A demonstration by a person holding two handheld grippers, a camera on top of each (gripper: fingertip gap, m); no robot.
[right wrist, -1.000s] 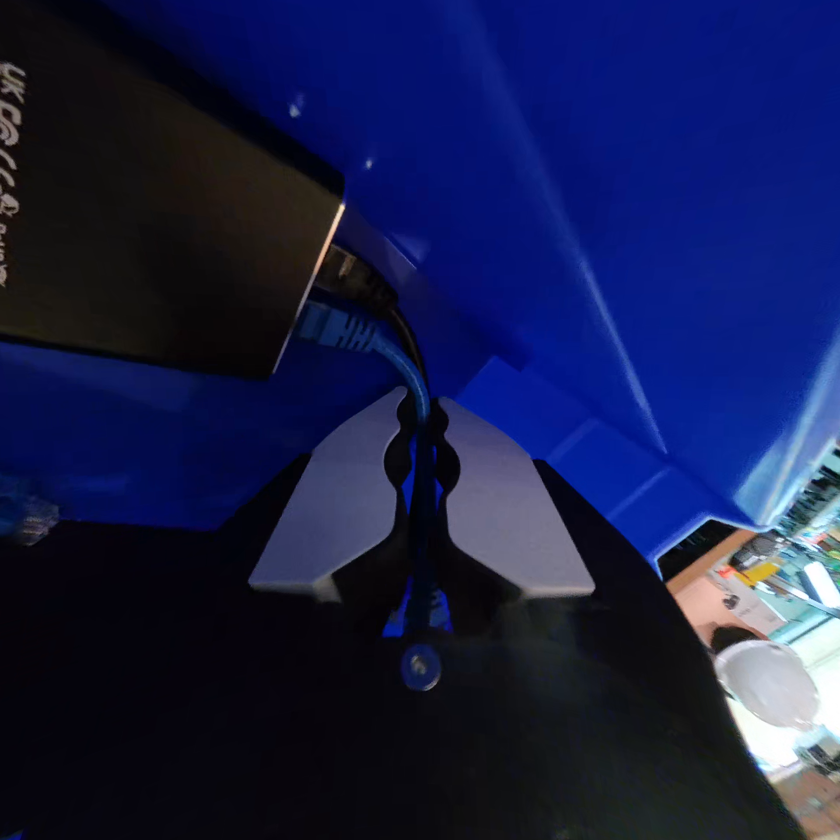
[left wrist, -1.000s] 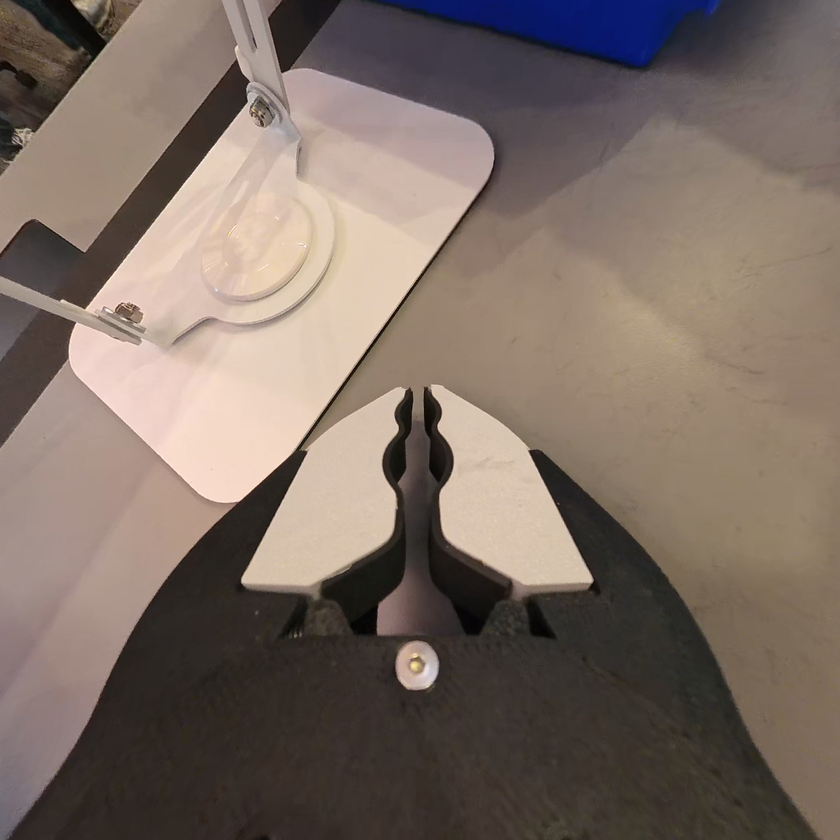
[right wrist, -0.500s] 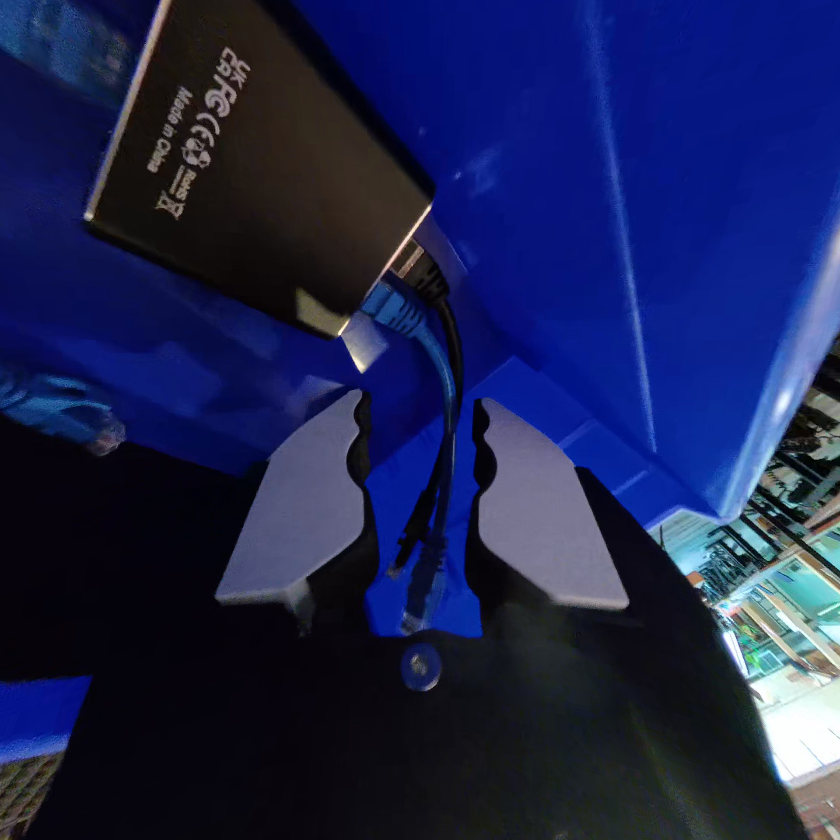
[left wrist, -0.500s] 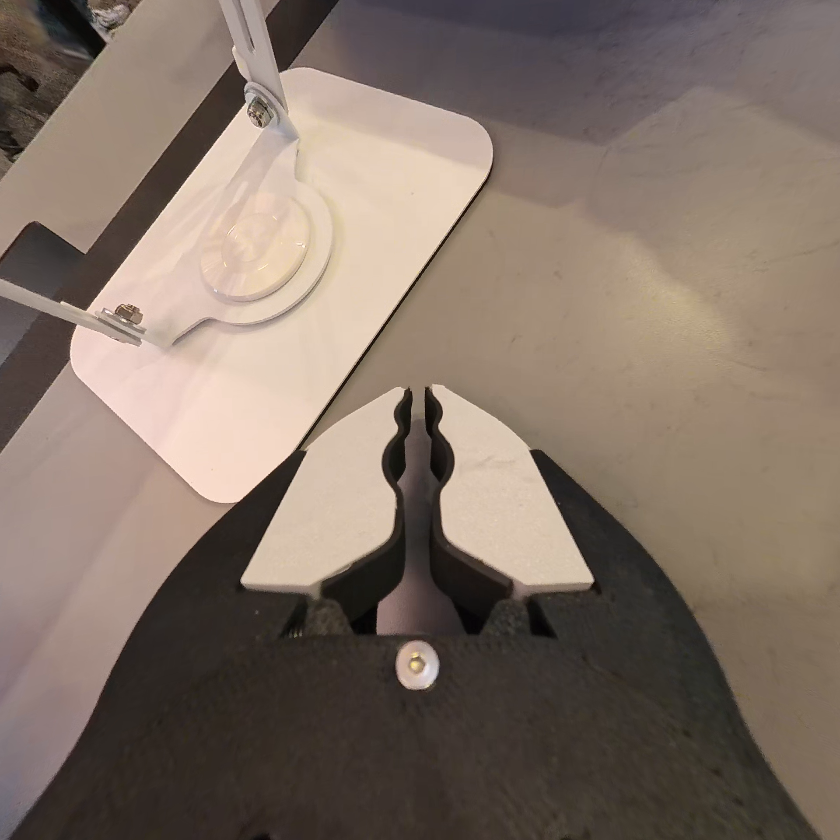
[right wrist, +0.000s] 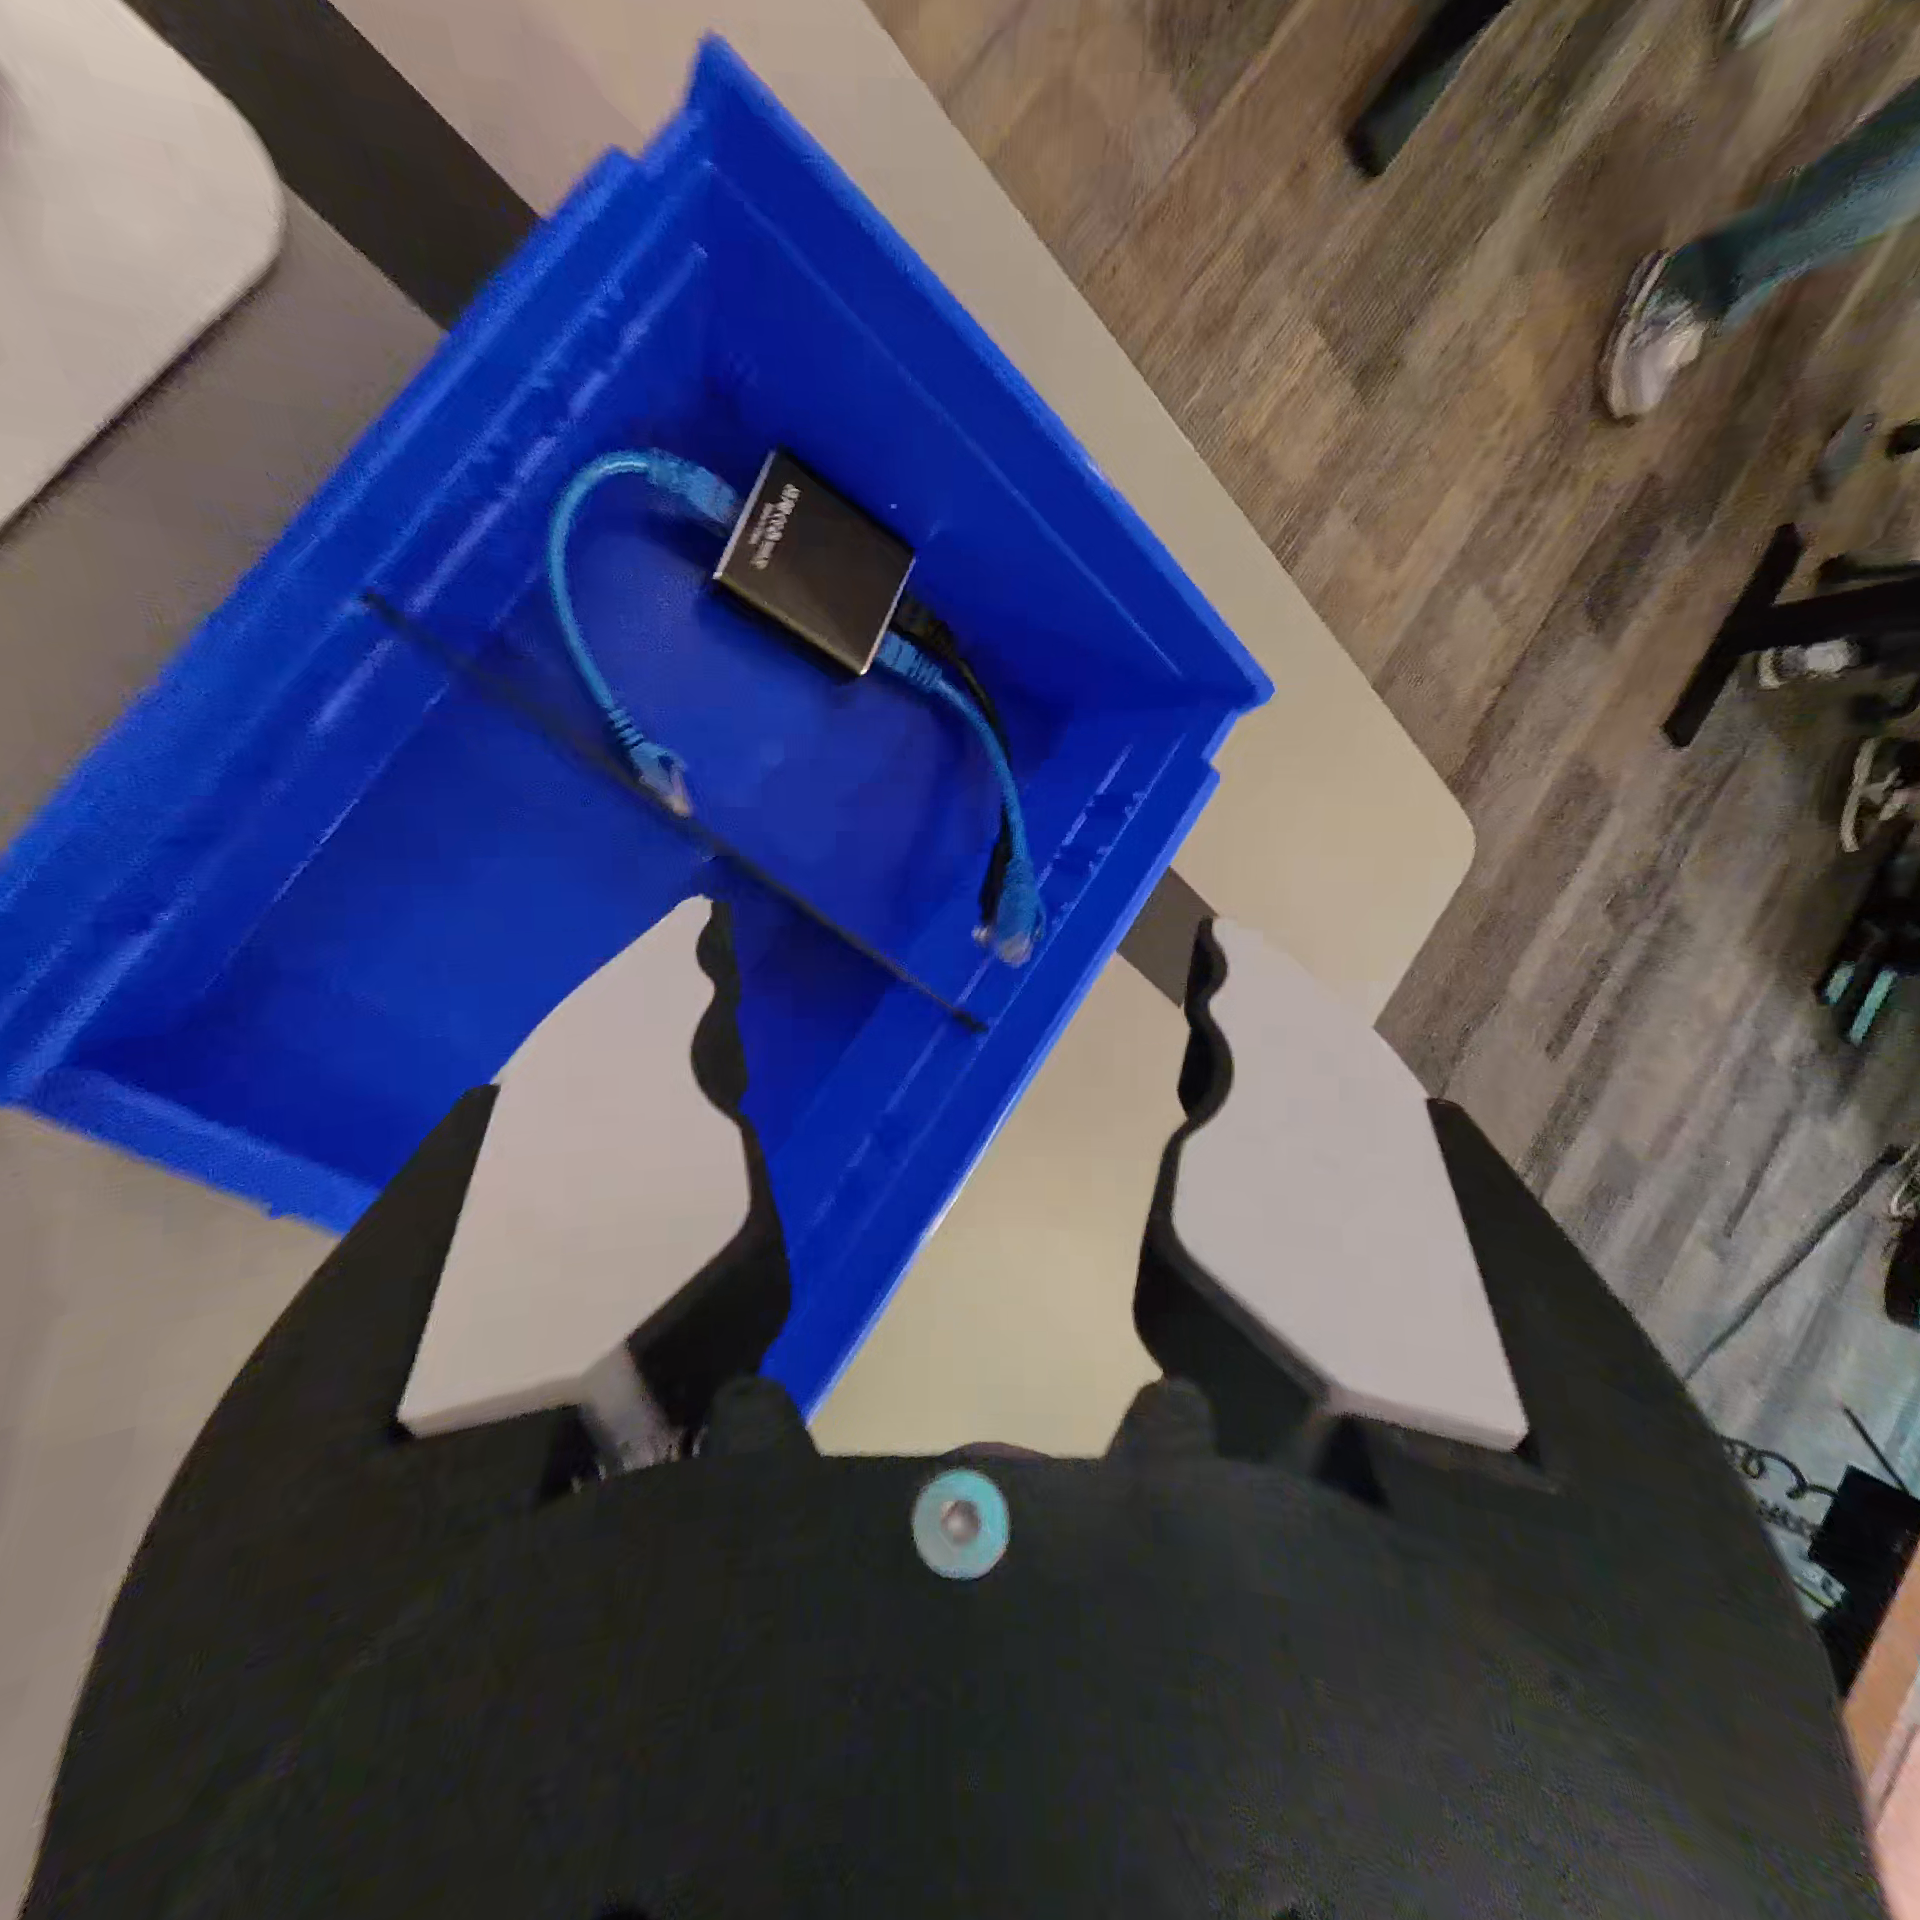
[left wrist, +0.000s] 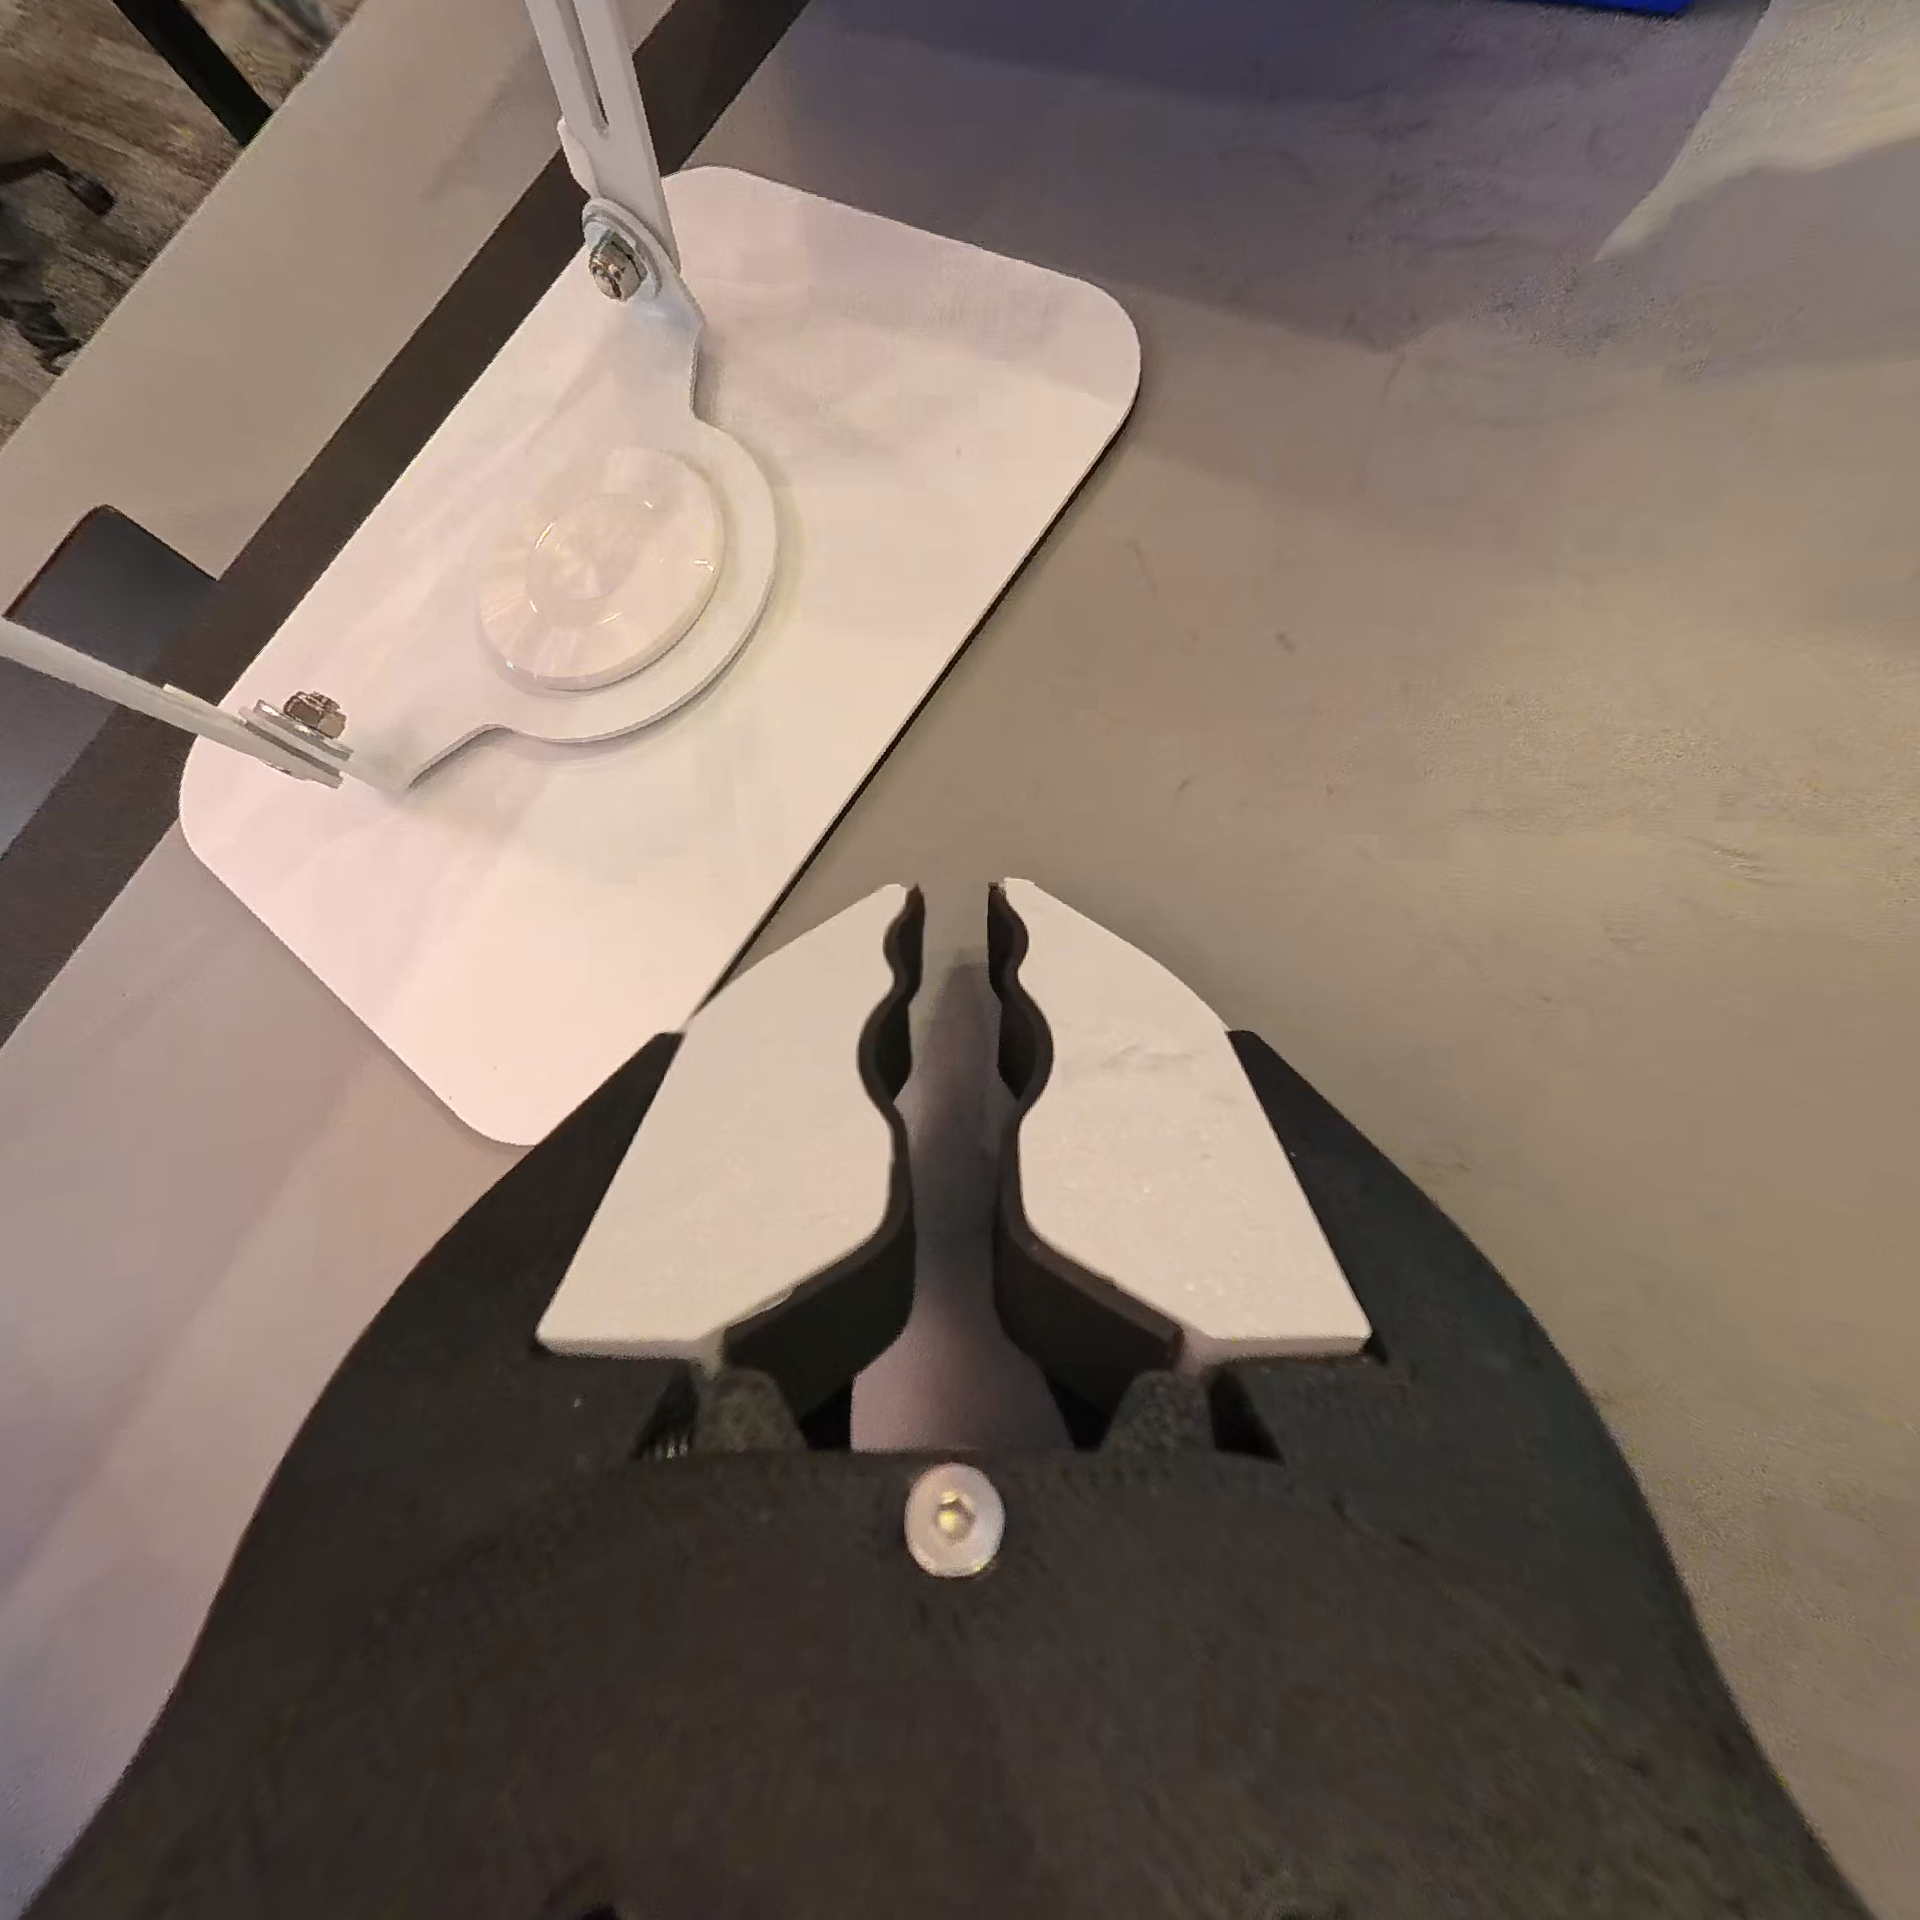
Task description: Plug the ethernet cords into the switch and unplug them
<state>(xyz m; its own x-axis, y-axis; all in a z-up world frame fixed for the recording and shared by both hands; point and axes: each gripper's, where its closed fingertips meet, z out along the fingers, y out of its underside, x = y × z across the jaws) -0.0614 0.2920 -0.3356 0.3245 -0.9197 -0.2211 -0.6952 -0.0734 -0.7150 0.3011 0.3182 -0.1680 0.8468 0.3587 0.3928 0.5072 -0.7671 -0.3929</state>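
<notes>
Right wrist view: the right gripper (right wrist: 956, 935), clamped on a blue cord (right wrist: 997, 790) a second ago, now gapes empty above the blue bin (right wrist: 1039, 343), where the switch (right wrist: 816, 566) lies mid-frame, cords attached. That suggests a finished step. Left gripper (left wrist: 954, 904), slightly parted and empty, hovers over the grey table (left wrist: 1455, 831) beside a white stand (left wrist: 644, 644); wood floor at right.

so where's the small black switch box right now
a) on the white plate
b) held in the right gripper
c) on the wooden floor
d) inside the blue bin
d: the black switch box lies inside the blue bin with blue cords running from it, while the right gripper is wide open above the bin with nothing in it.
</notes>
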